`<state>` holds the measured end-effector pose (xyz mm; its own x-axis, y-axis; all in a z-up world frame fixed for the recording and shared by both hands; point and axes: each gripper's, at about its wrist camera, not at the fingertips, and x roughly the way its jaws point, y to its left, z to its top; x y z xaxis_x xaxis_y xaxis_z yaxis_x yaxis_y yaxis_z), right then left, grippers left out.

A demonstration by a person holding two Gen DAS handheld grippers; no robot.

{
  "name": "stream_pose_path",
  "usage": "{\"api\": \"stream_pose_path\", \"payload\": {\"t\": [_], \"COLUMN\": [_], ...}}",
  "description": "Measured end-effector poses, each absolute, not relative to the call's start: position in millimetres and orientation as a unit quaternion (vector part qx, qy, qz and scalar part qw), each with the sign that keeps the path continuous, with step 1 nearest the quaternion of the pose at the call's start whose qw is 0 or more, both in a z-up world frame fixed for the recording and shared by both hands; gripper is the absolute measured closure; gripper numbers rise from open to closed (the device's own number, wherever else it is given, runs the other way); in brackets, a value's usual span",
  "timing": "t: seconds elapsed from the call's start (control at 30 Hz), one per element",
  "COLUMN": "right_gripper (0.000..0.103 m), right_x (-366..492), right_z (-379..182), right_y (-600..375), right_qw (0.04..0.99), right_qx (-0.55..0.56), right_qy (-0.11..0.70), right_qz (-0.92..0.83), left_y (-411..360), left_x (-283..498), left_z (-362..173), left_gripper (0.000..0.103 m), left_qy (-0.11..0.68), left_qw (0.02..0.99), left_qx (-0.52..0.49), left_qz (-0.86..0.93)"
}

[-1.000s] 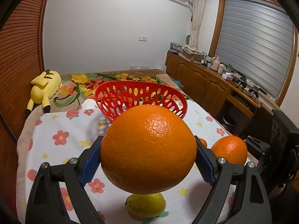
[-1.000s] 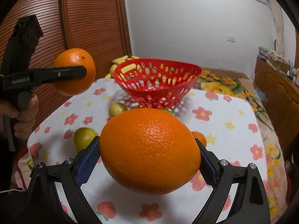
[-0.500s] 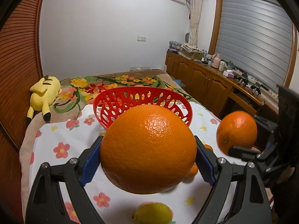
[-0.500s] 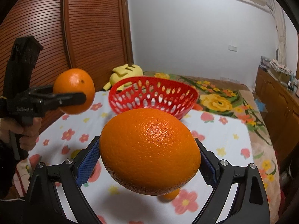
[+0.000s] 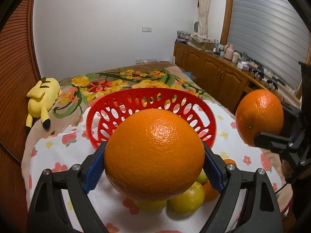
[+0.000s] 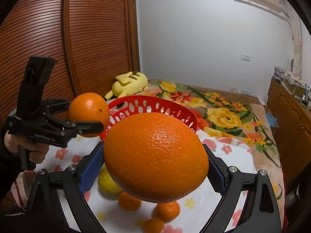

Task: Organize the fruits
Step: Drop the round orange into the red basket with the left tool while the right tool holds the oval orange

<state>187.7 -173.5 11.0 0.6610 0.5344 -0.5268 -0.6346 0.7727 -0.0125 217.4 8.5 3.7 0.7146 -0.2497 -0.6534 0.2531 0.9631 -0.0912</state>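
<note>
My left gripper (image 5: 154, 161) is shut on a large orange (image 5: 154, 151), held above the table in front of the red perforated basket (image 5: 151, 101). My right gripper (image 6: 155, 165) is shut on another large orange (image 6: 155, 163), also raised, near the basket (image 6: 155, 104). Each gripper shows in the other view: the right one with its orange (image 5: 259, 116) at the right, the left one with its orange (image 6: 88, 113) at the left by the basket's rim. Yellow-green citrus (image 5: 186, 198) and small tangerines (image 6: 129, 201) lie on the floral tablecloth below.
A yellow plush toy (image 5: 42, 97) lies on the flowered bed beyond the table. Wooden cabinets (image 5: 217, 73) with clutter run along the right wall. A slatted wooden door (image 6: 77, 38) stands at the left. The white floral tablecloth (image 5: 64, 155) covers the table.
Both grippers have risen and moved toward the basket with their oranges. The fruits on the cloth now lie under the held oranges.
</note>
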Motion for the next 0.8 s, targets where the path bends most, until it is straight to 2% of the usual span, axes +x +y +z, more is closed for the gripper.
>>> {"api": "stream_pose_path", "payload": {"t": [0.8], "right_gripper": [0.007], "right_x": [258], "right_z": [0], "right_y": [-184], "right_qw": [0.894], "right_qx": [-0.099], "right_qy": [0.288], "right_qz": [0.329], "left_y": [-25], "left_x": [296], "left_z": [-31], "left_gripper": [0.014], "left_qy": [0.461], "left_qw": [0.875], "left_qx": [0.057], "left_qz": [-0.134]}}
